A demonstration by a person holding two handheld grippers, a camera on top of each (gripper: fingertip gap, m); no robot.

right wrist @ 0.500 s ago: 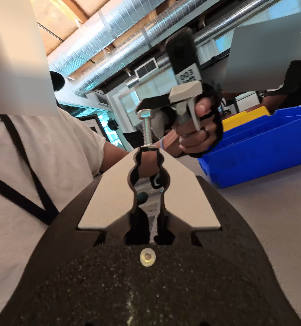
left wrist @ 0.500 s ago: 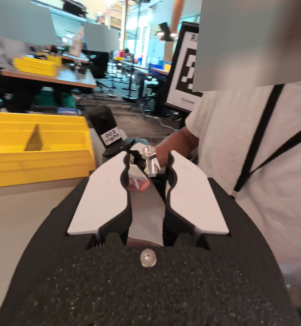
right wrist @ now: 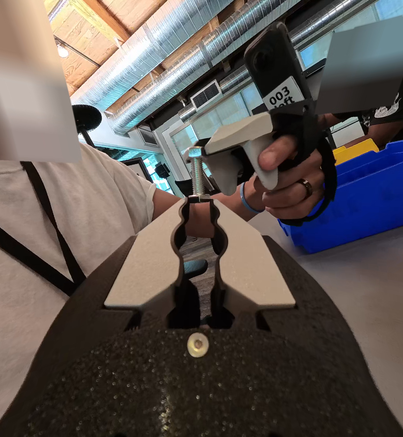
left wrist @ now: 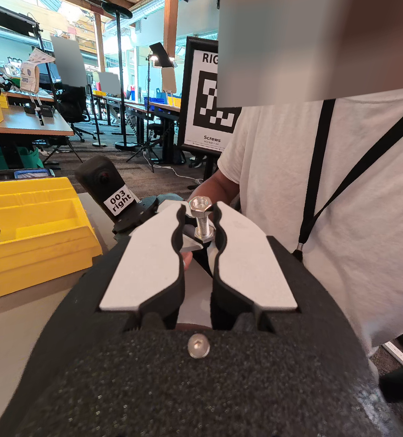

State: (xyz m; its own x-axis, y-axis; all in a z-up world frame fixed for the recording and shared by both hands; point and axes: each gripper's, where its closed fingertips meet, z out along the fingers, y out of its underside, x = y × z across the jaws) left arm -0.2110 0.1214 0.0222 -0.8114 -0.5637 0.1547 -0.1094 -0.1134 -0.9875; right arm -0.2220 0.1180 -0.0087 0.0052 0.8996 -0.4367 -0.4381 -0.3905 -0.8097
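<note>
Steel on steel at centre frame: your right gripper (right wrist: pixel 198 201) has its two pads pressed on the hex head of a bolt (right wrist: pixel 197 177), which stands upright from the fingertips with its thread bare. A nut (right wrist: pixel 195 152) sits on the thread's upper end.

In the left wrist view, your left gripper (left wrist: pixel 199 208) has its fingers on either side of that nut (left wrist: pixel 199 205). The pad on the right of the frame meets the nut's corner. A dark gap shows between the nut and the pad on the left, so the fingers stand open about it rather than clamped. Below the nut, the bolt (left wrist: pixel 202 224) runs down to the right gripper's tips, just under the middle of the frame.

From the right wrist view, your hand (right wrist: pixel 295 189) wraps the left gripper's handle in the upper right, a finger on its pale trigger.

A yellow bin (left wrist: pixel 30 236) fills the left edge of the left wrist view, resting on the grey table (left wrist: pixel 11 343). A blue bin (right wrist: pixel 373 201) sits at the right edge of the right wrist view, with a second yellow one behind it.

Your white shirt (left wrist: pixel 337 212), crossed by black straps, takes up the right side of the left wrist view. A framed black-and-white sign (left wrist: pixel 203 94) stands behind your shoulder. Silver ducts (right wrist: pixel 148 59) cross the wooden ceiling at the top of the right wrist view.
</note>
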